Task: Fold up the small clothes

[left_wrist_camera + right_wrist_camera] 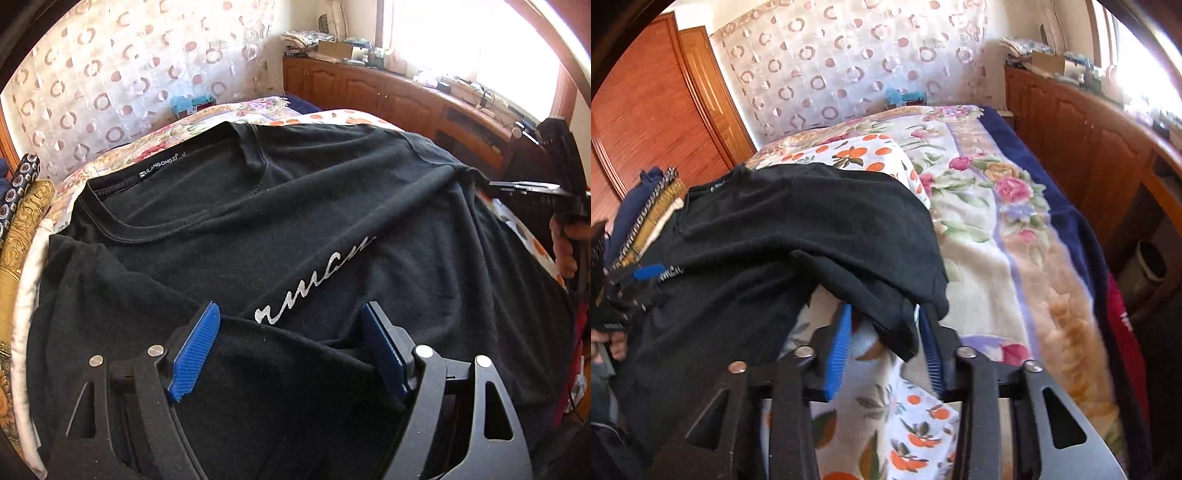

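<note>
A black T-shirt (295, 206) with white script lettering lies front up on the bed. My left gripper (291, 310) hovers low over its near side, open wide, and a folded-over sleeve lies loose between the blue pads (195, 347). At the shirt's far right my right gripper (495, 186) meets the other sleeve tip. In the right wrist view that sleeve (886, 295) drapes over the right gripper (886, 314) and hides its fingertips. A gap shows between the pads (836, 354), so this gripper is open. The left gripper (635, 280) shows at the left edge.
A stack of folded clothes (22, 221) sits at the shirt's left. Under the shirt lie an orange-print sheet (916, 424) and a floral blanket (997, 221). A wooden cabinet (369, 88) runs along the window side. A person's hand (565, 251) holds the right gripper.
</note>
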{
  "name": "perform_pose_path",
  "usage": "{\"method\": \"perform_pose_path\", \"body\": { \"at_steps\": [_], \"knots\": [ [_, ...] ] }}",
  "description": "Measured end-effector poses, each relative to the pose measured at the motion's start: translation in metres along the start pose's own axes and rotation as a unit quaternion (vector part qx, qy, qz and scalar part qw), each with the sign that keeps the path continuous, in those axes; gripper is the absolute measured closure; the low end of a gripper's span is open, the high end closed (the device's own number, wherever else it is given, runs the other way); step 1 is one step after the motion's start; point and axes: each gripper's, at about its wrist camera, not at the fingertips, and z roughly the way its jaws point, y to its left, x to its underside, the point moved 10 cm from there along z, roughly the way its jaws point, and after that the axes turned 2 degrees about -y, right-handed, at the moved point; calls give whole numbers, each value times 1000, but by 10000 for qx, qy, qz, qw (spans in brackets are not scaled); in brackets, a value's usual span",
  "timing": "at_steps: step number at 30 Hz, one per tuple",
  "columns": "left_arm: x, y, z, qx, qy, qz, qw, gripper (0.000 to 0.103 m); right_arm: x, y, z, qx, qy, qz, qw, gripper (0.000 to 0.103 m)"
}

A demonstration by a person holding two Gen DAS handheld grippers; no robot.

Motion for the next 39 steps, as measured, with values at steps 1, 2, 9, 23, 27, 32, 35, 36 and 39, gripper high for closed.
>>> {"method": "perform_pose_path", "body": {
  "at_steps": [1,2,9,23,27,32,35,36,39],
  "knots": [
    [0,-1,0,-24,-2,12,10000,23,-1,0,1,-50,-18,11,10000,81],
    [0,-2,1,-18,0,-2,10000,23,-1,0,1,-33,-43,3,10000,90],
    [0,-2,2,11,28,18,10000,19,-25,18,-19,249,-584,-483,9968,98],
    [-1,-2,4,8,25,24,10000,19,4,117,-31,-607,-264,-1239,9901,96],
    [-2,-2,2,4,-16,39,10000,19,23,100,-35,-349,-79,-1093,9934,82],
    [-12,0,-15,64,-343,-62,9994,19,20,74,-69,5,-375,-913,9951,65],
    [-20,1,-27,137,-495,-156,9986,19,11,45,-71,399,-472,-632,9961,60],
    [-22,1,-31,165,-542,-182,9982,19,11,37,-65,493,-444,-533,9964,60],
    [-26,0,-41,207,-656,-209,9974,19,12,20,-43,643,-297,-306,9970,60]
  ]
}}
